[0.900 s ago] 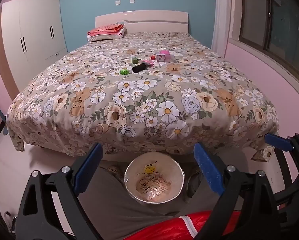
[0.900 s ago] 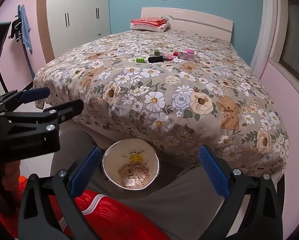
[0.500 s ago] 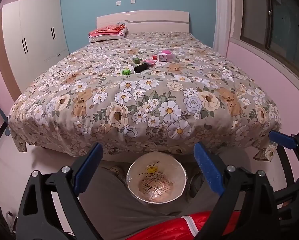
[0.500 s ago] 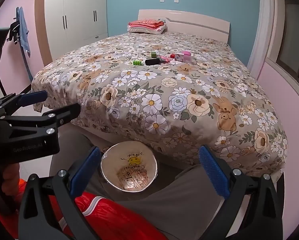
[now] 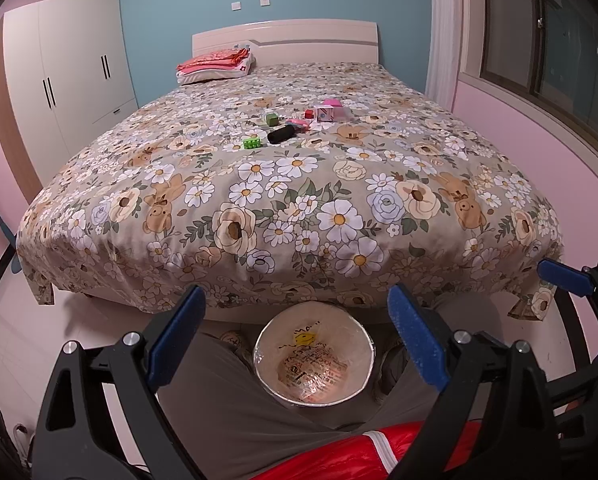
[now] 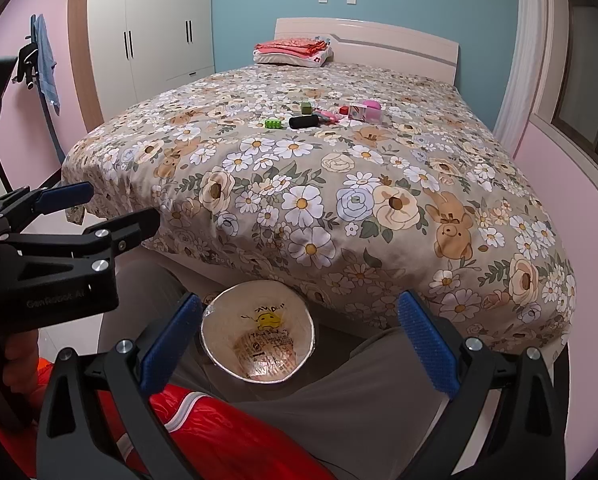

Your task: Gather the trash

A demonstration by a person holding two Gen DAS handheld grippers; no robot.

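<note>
Black clamp frames, blue fingers, silver screws.

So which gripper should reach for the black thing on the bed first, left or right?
Roughly even, slight edge to the right. Both the left gripper and right gripper are open, empty and short of the bed; the black cylinder lies almost centred ahead of the right one.

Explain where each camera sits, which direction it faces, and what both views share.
Left wrist: on the left hand-held gripper, facing the bed; grey trousers show below.
Right wrist: on the right hand-held gripper, facing the same bed from further right; the left hand-held gripper appears at left.
Shared: the bowl and the small items on the bed.
</note>
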